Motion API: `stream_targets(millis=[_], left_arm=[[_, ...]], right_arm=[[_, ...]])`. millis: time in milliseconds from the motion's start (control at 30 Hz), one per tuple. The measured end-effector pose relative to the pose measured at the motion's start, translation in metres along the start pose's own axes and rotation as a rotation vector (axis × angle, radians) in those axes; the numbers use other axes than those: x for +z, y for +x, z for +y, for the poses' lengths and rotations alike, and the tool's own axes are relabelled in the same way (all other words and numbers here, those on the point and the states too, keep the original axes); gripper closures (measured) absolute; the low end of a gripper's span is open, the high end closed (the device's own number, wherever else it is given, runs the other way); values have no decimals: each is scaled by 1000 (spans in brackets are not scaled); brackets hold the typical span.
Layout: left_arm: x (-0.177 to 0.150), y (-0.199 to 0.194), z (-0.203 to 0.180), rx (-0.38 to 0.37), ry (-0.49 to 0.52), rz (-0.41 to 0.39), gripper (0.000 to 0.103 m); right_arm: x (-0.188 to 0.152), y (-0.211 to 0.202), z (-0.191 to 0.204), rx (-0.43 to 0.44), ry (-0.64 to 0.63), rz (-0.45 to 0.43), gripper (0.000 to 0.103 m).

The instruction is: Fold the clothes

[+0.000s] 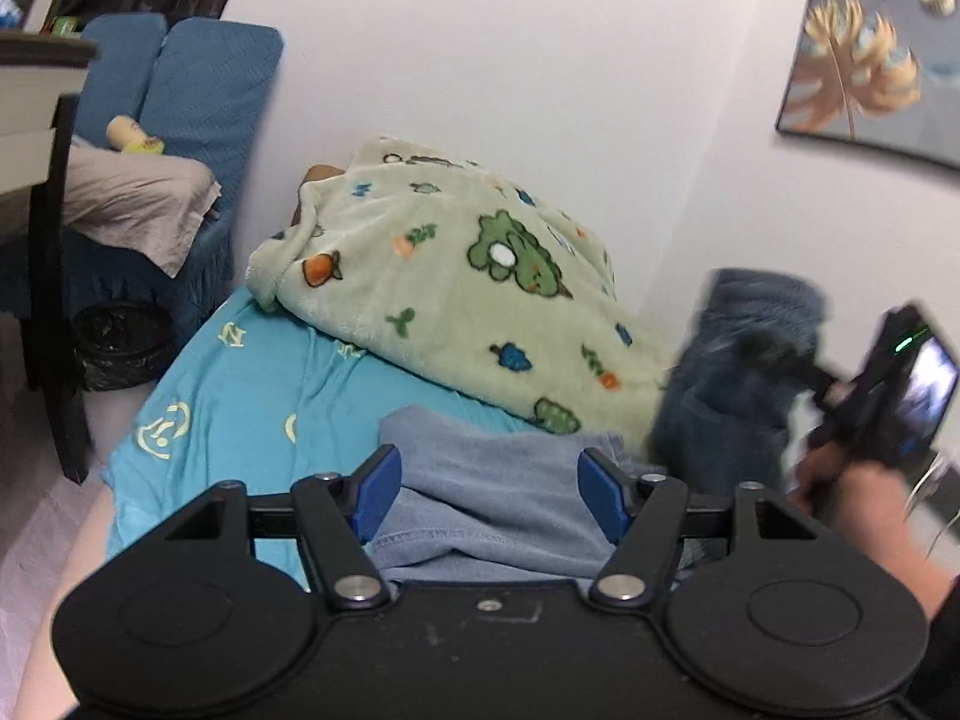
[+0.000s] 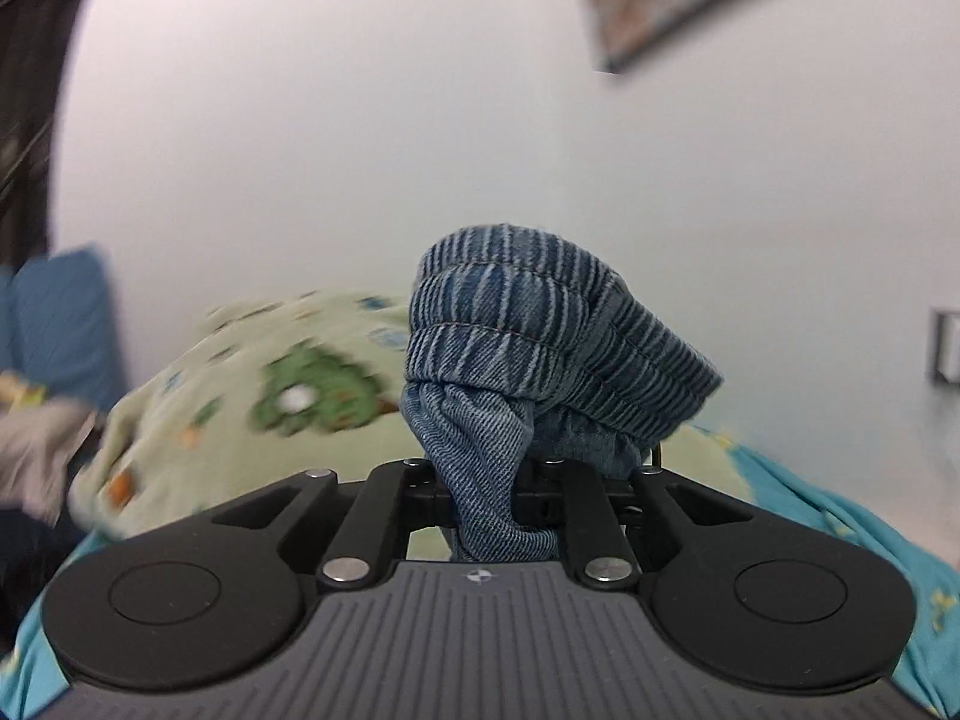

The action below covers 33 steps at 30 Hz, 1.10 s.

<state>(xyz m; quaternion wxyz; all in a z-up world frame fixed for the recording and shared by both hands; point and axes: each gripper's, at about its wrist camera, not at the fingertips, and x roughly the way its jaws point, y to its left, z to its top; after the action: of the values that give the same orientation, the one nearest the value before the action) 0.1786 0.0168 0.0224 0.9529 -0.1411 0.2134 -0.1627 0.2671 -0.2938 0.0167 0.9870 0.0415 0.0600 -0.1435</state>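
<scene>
A light blue garment (image 1: 492, 480) lies on the turquoise bedsheet (image 1: 240, 396) in the left wrist view. My left gripper (image 1: 489, 480) is open just above it, blue fingertips (image 1: 381, 480) on either side of a fold. My right gripper (image 2: 486, 474) is shut on dark blue denim jeans (image 2: 528, 336) and holds their ribbed waistband bunched up in the air. In the left wrist view the right gripper (image 1: 774, 354) and the hanging jeans (image 1: 726, 384) show blurred at the right.
A green cartoon-print blanket (image 1: 456, 288) is heaped against the white wall behind the clothes. A blue chair (image 1: 198, 96) with grey cloth, a dark table leg (image 1: 54, 276) and a black bin (image 1: 120, 342) stand at the left. A picture (image 1: 870, 54) hangs on the wall.
</scene>
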Motion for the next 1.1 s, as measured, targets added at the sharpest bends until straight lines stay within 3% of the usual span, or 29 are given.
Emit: stream_targets(millis=[233,367,467,633,900,1000,1100], left_arm=[[18,-23,33,-6,-77,-53,41],[15,-17,45,18,-100,-46,41],[13,-10,51,21,-118,-29,41],[7,-3,53,9,-136,-2,41],[4,-3,45,-31,-102,-26,40],[3,0,45,-27,-100,-18,40],[2,3,45,-37,-109,-10,39]], right_arm=[[-55,-8,101,169,-222,12,91],[-103,-7,143,261,-366,92,91],[-125,-13,162,301,-442,120,91],[-129,-16,161,335,-499,125,90],[-135,-20,159,363,-500,191,75],[-138,-25,155,385,-507,215,65],[-137,-33,149,413,-515,218,44]])
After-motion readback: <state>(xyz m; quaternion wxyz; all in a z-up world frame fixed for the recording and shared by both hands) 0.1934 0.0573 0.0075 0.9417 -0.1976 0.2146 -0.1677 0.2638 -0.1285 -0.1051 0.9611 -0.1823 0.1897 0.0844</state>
